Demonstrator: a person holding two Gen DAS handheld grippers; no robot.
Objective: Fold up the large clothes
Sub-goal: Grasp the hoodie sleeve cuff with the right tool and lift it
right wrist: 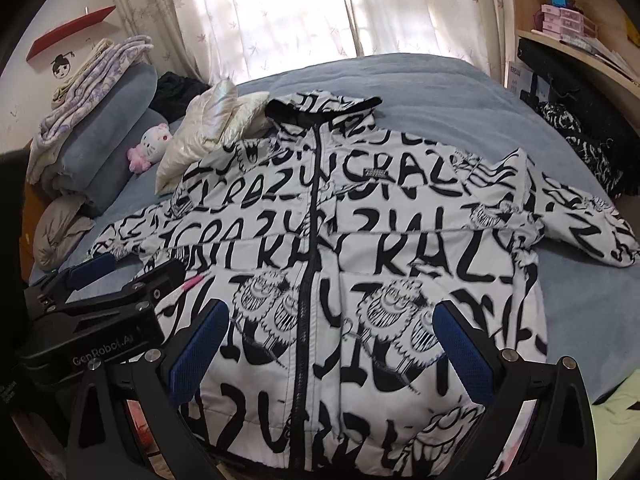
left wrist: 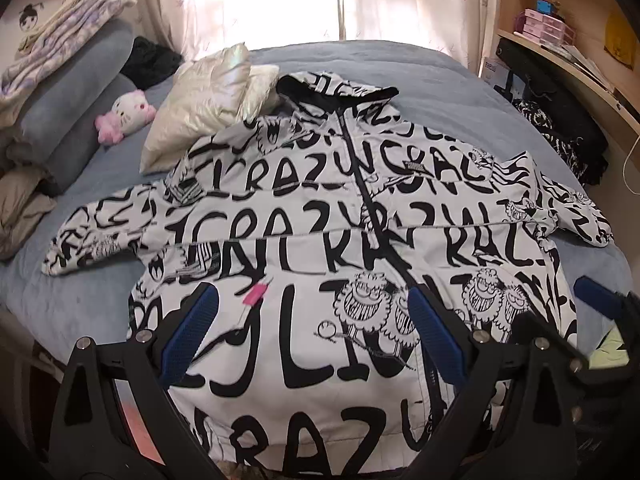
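A white hooded jacket (left wrist: 320, 216) (right wrist: 360, 220) printed with black letters and cartoon figures lies face up on the blue bed, zipped, hood away from me, both sleeves spread sideways. My left gripper (left wrist: 312, 320) hovers open above the jacket's lower left front, holding nothing. My right gripper (right wrist: 332, 340) hovers open above the lower front, right of the zip, also holding nothing. In the left wrist view the right gripper's blue fingertip (left wrist: 596, 292) shows at the right edge. The right wrist view shows the left gripper (right wrist: 120, 276) at the left, over the jacket's left side.
The blue bedspread (left wrist: 440, 76) extends beyond the hood. A cream puffy garment (left wrist: 208, 100) touches the jacket's left shoulder. A pink-and-white plush toy (left wrist: 128, 116), grey pillows and folded blankets (left wrist: 64, 40) sit at left. A black-and-white garment (left wrist: 560, 136) and wooden shelves (left wrist: 560, 32) are at right.
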